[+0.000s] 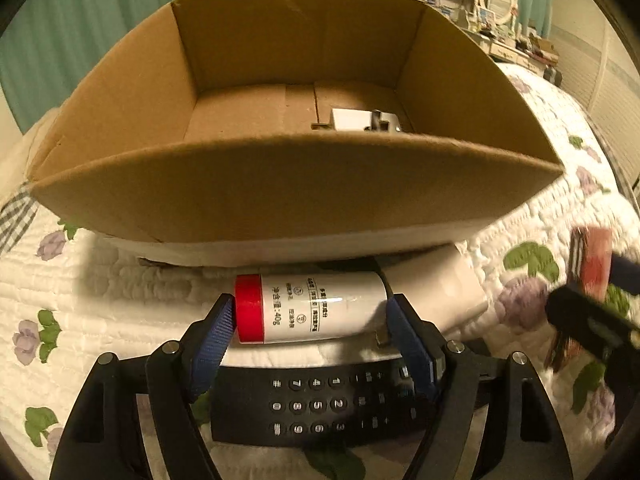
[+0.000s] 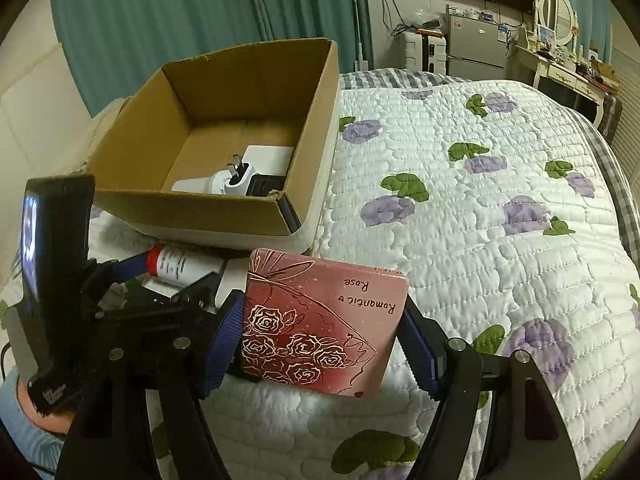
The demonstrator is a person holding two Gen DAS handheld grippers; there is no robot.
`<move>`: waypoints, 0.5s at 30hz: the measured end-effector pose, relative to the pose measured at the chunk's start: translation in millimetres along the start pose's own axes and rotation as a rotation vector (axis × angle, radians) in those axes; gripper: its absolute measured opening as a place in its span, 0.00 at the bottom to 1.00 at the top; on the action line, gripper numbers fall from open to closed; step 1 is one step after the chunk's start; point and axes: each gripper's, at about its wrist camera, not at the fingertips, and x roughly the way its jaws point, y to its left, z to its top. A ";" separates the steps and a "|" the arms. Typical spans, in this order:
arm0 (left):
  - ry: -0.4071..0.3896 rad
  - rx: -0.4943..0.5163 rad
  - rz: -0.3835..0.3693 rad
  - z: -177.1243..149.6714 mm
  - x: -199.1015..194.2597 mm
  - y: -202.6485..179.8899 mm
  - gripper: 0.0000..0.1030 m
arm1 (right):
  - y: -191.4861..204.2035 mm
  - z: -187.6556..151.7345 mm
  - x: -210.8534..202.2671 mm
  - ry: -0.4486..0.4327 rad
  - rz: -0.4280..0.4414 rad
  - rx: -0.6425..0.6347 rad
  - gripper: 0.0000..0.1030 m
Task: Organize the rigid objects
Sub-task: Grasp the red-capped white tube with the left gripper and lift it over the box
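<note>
My left gripper is shut on a white bottle with a red cap, held sideways just in front of the open cardboard box. Below it lies a black remote. My right gripper is shut on a pink rose-printed tin, held above the quilt to the right of the box. The box holds a white plug adapter and a flat white item. The left gripper and bottle also show in the right wrist view. The pink tin appears blurred at the right in the left wrist view.
The box sits on a white base on a quilted floral bedspread. A white tube lies right of the bottle. A dresser with a mirror, a small fridge and green curtains stand behind the bed.
</note>
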 end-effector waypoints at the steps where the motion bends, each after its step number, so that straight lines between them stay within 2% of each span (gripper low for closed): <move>1: 0.003 -0.010 -0.003 1.3 2.0 0.8 0.78 | -0.2 -0.3 0.5 0.001 -0.001 0.001 0.71; 3: 0.013 -0.013 0.002 2.4 5.8 1.4 0.79 | -0.8 -0.6 1.6 0.004 -0.003 0.003 0.71; 4: 0.062 -0.012 0.019 1.8 14.9 2.2 0.79 | -0.9 -0.8 1.9 0.006 -0.003 0.004 0.71; 5: 0.069 -0.029 0.004 0.5 19.9 6.2 0.79 | -0.8 -1.1 2.4 0.008 -0.002 0.004 0.71; 9: 0.042 -0.055 -0.039 -0.3 19.4 14.3 0.78 | -0.2 -1.6 4.0 0.011 -0.002 0.000 0.71; 15: -0.024 0.002 -0.018 -7.5 3.3 6.5 0.77 | 1.3 -1.1 1.0 0.004 -0.006 -0.008 0.71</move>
